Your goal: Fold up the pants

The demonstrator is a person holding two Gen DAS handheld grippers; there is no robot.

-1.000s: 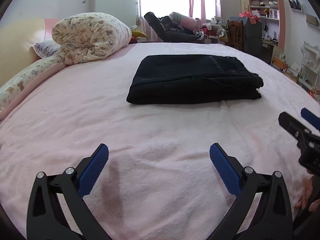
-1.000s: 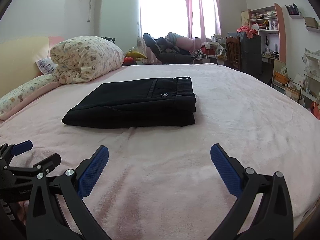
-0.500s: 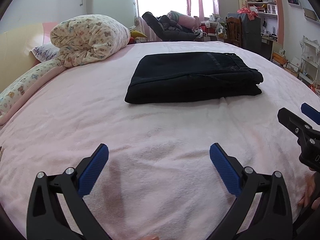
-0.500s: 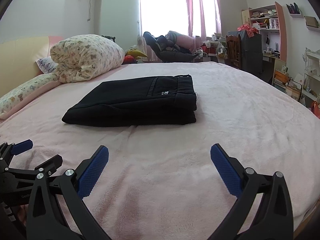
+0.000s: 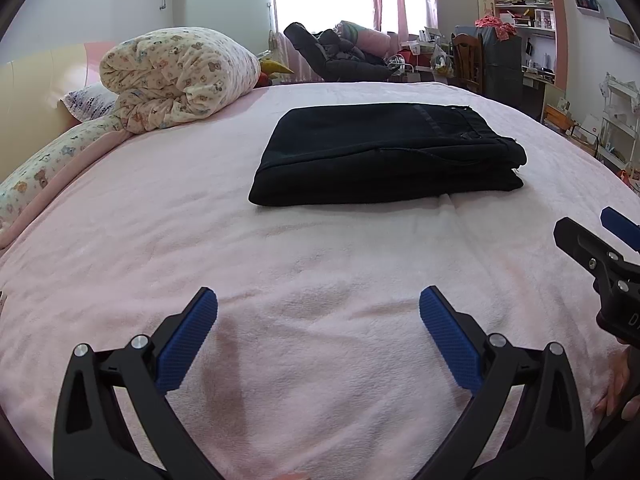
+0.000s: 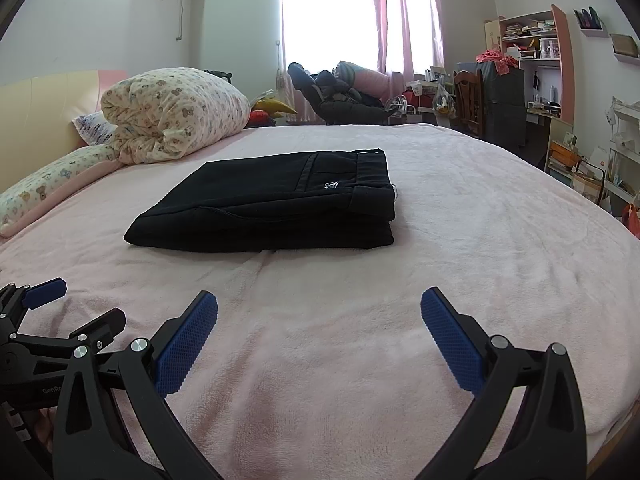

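Observation:
Black pants (image 5: 384, 154) lie folded in a flat rectangular stack on the pink bed cover (image 5: 312, 280); they also show in the right wrist view (image 6: 276, 204). My left gripper (image 5: 318, 304) is open and empty, held near the bed's front, well short of the pants. My right gripper (image 6: 319, 306) is open and empty, also short of the pants. The right gripper shows at the right edge of the left wrist view (image 5: 600, 240), and the left gripper at the lower left of the right wrist view (image 6: 56, 320).
A rolled patterned duvet (image 5: 176, 80) and pillows (image 5: 48, 168) lie at the bed's far left by the headboard. A dark recliner (image 5: 336, 60) stands by the window. Shelves, a chair and clutter (image 5: 520, 48) fill the right side of the room.
Both grippers drew back a little and tilted slightly; the pants sit lower in the frames. The pants have not moved, and both grippers stay open.

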